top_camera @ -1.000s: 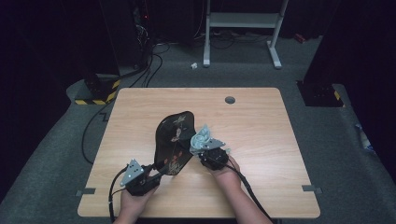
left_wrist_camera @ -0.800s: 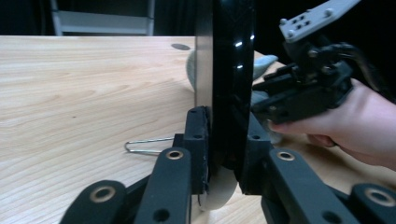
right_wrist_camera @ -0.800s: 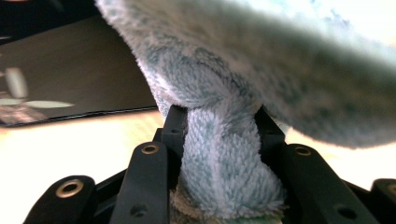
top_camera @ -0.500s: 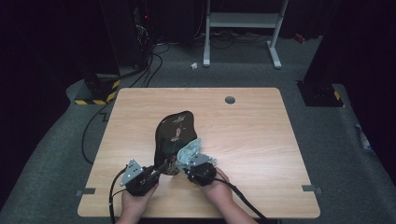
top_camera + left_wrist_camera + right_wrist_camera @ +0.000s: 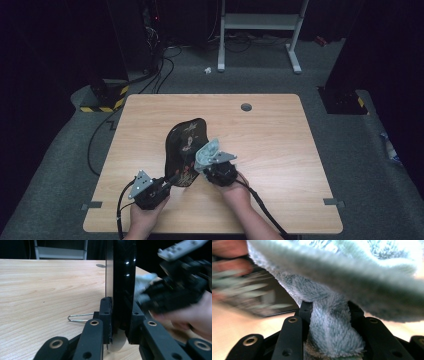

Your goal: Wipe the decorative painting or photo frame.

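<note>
A light wooden table (image 5: pixel 280 150) stands on grey carpet in a dim room, a small round grommet (image 5: pixel 246 106) set near its far edge. On the near half of the top lies a black lacquered tray (image 5: pixel 186 142) painted with light and red figures, running from the middle of the table back toward the person seated at the near edge. The tray's near end is caught in the left gripper (image 5: pixel 167 183), held in the person's left hand (image 5: pixel 145 217); in the left gripper view the tray's glossy black rim (image 5: pixel 122 277) rises on edge between the two jaws, which have just been closing and now press it from both sides. Just right of the tray, the right gripper (image 5: pixel 210 162) hangs over its near right edge, carried by the right hand (image 5: pixel 235 187). Its jaws are clamped tight on a pale blue fleecy cloth (image 5: pixel 329 332), which bunches between them in the right gripper view and spreads overhead; from the high view the cloth (image 5: pixel 207 152) rests against the tray's surface. On the tabletop beside the left jaw lies a small wire paper clip (image 5: pixel 77 317).
</note>
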{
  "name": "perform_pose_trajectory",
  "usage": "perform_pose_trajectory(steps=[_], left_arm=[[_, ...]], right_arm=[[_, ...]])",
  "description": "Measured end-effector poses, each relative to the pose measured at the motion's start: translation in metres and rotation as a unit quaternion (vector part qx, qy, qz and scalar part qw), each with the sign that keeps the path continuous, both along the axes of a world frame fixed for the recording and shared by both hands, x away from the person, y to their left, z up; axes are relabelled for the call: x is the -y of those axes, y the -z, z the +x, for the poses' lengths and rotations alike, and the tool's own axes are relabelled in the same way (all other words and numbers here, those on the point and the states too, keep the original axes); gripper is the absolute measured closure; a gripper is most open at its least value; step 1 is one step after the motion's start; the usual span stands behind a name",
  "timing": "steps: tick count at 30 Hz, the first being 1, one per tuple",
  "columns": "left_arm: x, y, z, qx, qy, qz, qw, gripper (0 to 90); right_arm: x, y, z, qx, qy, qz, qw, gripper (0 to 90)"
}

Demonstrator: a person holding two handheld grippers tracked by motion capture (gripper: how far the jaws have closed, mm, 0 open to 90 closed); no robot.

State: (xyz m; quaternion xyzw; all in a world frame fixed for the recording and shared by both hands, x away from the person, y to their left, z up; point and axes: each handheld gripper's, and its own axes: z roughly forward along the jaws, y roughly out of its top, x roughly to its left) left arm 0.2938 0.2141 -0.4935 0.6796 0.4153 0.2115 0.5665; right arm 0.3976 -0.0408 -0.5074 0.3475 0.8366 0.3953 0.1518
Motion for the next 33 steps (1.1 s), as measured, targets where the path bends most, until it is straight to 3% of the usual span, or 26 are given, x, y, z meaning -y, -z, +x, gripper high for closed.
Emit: perform_pose_trajectory(steps=[4, 6, 13, 14, 16, 21, 27, 30, 32, 33], left_arm=[[0.0, 0.0, 0.0, 0.0, 0.0, -0.001, 1.0, 78.1], [0.0, 0.0, 0.0, 0.001, -0.001, -0.003, 1.0, 78.1], [0.001, 0.001, 0.0, 0.001, -0.002, -0.003, 1.0, 78.0], [0.001, 0.0, 0.0, 0.002, -0.003, -0.003, 1.0, 78.0], [0.001, 0.001, 0.0, 0.001, -0.003, -0.003, 1.0, 78.0], [0.001, 0.001, 0.0, 0.001, -0.003, -0.006, 1.0, 78.0], [0.0, 0.001, 0.0, 0.001, -0.002, -0.005, 1.0, 77.9], [0.0, 0.001, 0.001, -0.001, 0.0, -0.008, 1.0, 77.8], [-0.001, 0.001, 0.001, -0.002, 0.001, -0.01, 0.9999, 77.3], [-0.001, 0.001, 0.001, -0.002, 0.004, -0.011, 0.9999, 77.1]], right_arm=[[0.012, -0.003, 0.021, -0.002, 0.04, -0.003, 0.9992, 65.7], [0.012, -0.003, 0.022, -0.005, 0.042, -0.002, 0.9991, 65.8], [-0.006, -0.002, -0.006, -0.003, -0.003, 0.001, 1.0, 65.7], [-0.009, 0.0, -0.015, -0.014, -0.012, 0.014, 0.9997, 65.7], [-0.021, 0.005, -0.037, -0.014, -0.045, 0.015, 0.9988, 65.8], [-0.035, 0.005, -0.061, -0.015, -0.078, 0.021, 0.9966, 65.7], [-0.027, 0.003, -0.05, -0.007, -0.064, 0.017, 0.9978, 65.7], [-0.016, -0.003, -0.029, 0.001, -0.031, 0.015, 0.9994, 65.6], [-0.013, -0.005, -0.025, 0.006, -0.021, 0.016, 0.9996, 65.6], [-0.007, -0.011, -0.017, 0.008, -0.003, 0.027, 0.9996, 65.5]])
